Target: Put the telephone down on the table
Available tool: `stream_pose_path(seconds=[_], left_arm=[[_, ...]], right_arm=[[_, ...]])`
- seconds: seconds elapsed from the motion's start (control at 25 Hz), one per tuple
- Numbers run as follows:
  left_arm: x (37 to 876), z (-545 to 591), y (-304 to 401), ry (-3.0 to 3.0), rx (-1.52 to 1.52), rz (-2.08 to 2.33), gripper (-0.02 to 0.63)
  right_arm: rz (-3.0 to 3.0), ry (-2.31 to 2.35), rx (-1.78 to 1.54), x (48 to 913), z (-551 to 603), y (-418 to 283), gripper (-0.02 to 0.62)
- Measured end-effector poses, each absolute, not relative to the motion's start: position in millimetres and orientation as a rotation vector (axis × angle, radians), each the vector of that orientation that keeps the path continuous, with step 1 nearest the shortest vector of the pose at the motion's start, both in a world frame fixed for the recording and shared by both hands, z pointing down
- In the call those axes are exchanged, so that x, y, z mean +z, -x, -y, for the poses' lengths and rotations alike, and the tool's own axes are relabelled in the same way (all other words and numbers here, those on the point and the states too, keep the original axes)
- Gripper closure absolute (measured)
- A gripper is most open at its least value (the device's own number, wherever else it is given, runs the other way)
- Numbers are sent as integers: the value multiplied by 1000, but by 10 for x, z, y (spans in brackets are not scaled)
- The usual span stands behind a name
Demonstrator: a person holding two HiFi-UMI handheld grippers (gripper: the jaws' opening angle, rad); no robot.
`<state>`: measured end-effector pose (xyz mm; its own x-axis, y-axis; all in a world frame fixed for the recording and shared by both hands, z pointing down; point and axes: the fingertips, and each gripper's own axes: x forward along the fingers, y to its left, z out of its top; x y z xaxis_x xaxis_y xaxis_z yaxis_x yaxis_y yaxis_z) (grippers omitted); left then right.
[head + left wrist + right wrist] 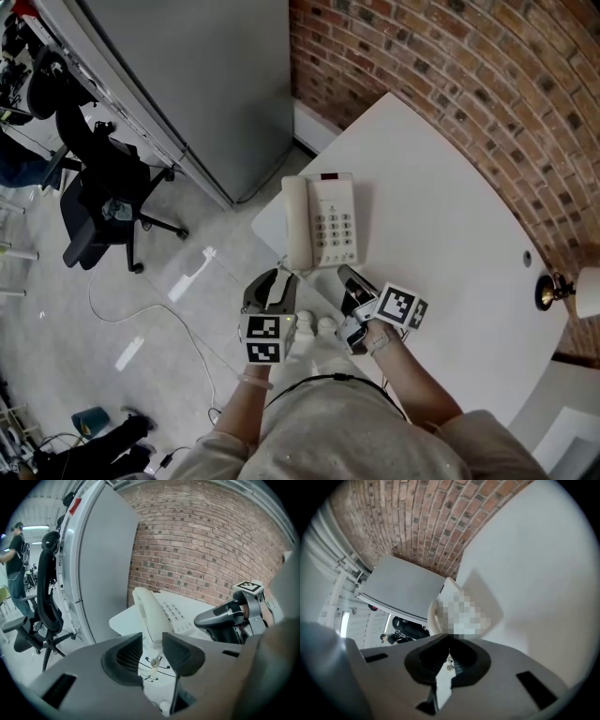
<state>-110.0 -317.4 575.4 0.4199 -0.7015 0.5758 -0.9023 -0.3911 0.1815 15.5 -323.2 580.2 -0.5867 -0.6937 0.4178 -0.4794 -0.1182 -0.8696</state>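
Telephone [323, 221] on table [441, 234], near its edge

The left gripper [278, 277] has its fingers apart, the right gripper [347, 278] beside it has them together.

Desk [441, 244] open right of the telephone [321, 220]; brick wall [441, 56] bounds the far side, grey panel [216, 84] far left.

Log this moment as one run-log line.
telephone: lying on table, handset in place | left gripper: jaws apart, at telephone's near end | right gripper: shut, empty
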Motion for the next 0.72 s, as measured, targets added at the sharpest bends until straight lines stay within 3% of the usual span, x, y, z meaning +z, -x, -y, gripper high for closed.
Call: stream_pose_path(seconds=[0.32, 0.72], left_arm=[[5452, 3268, 1253, -2242, 499, 1492, 572], [5039, 3347, 1458, -2263, 385, 1605, 597]], right_arm=[[-2442, 1473, -1372, 5469, 3314, -277, 589], [-2726, 1565, -858, 5006, 3412, -391, 589]])
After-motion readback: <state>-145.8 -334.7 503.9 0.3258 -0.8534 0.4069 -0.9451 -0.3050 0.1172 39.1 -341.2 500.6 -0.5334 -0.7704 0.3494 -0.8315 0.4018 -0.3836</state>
